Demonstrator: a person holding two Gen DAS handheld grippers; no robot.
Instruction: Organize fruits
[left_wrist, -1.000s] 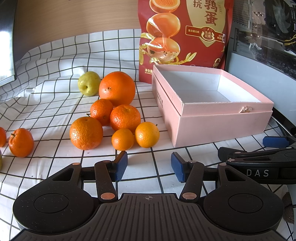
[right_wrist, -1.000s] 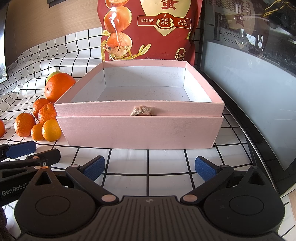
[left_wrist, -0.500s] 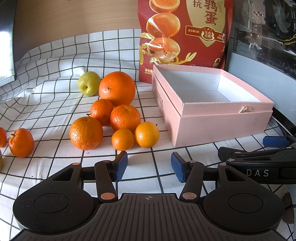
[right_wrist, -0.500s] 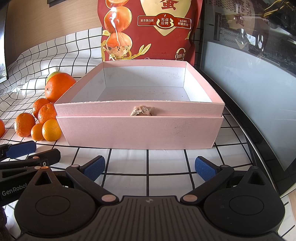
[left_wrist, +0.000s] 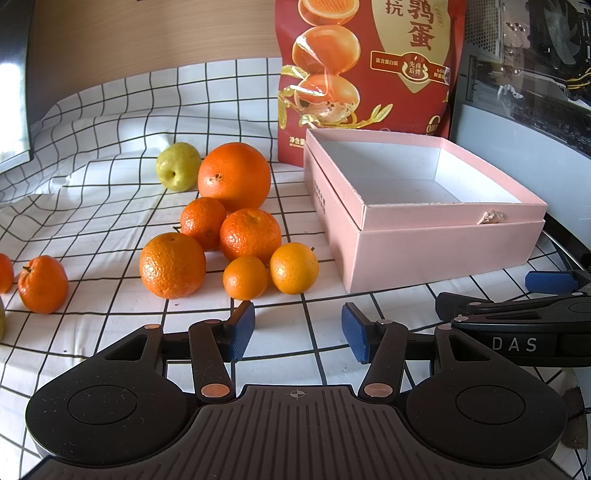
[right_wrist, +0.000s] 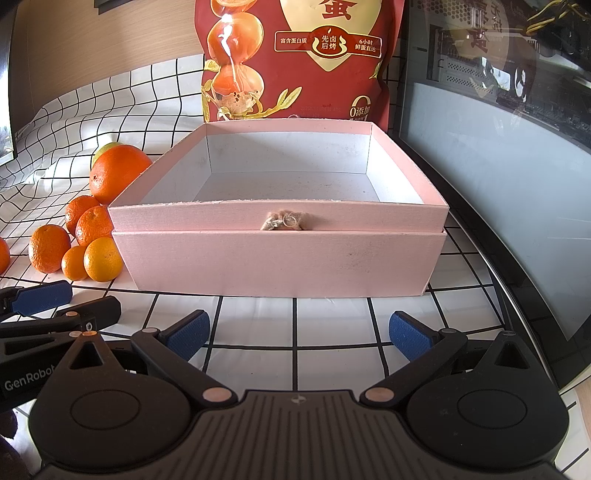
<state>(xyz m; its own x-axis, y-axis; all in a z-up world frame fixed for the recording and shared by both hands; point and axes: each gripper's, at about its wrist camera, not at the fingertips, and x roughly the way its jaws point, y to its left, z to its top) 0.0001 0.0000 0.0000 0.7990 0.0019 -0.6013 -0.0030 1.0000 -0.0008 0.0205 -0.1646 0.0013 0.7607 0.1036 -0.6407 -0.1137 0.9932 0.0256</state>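
Nothing moved; eight oranges (left_wrist: 172, 265), one box (left_wrist: 436, 254)

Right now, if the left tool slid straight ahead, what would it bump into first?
Probably the two small orange mandarins just ahead of the open left tool, though depth is hard to judge.

Snack bag (left_wrist: 365, 66) top cut off; green fruit (right_wrist: 107, 147) mostly hidden behind big orange (right_wrist: 118, 173).

An empty pink box (right_wrist: 277, 254) sits on the checked tabletop (right_wrist: 332, 321) before a red snack bag (right_wrist: 295, 59), oranges (right_wrist: 92, 236) clustered at its left; the right gripper (right_wrist: 297, 332) hangs near, spread wide with nothing between its pads.
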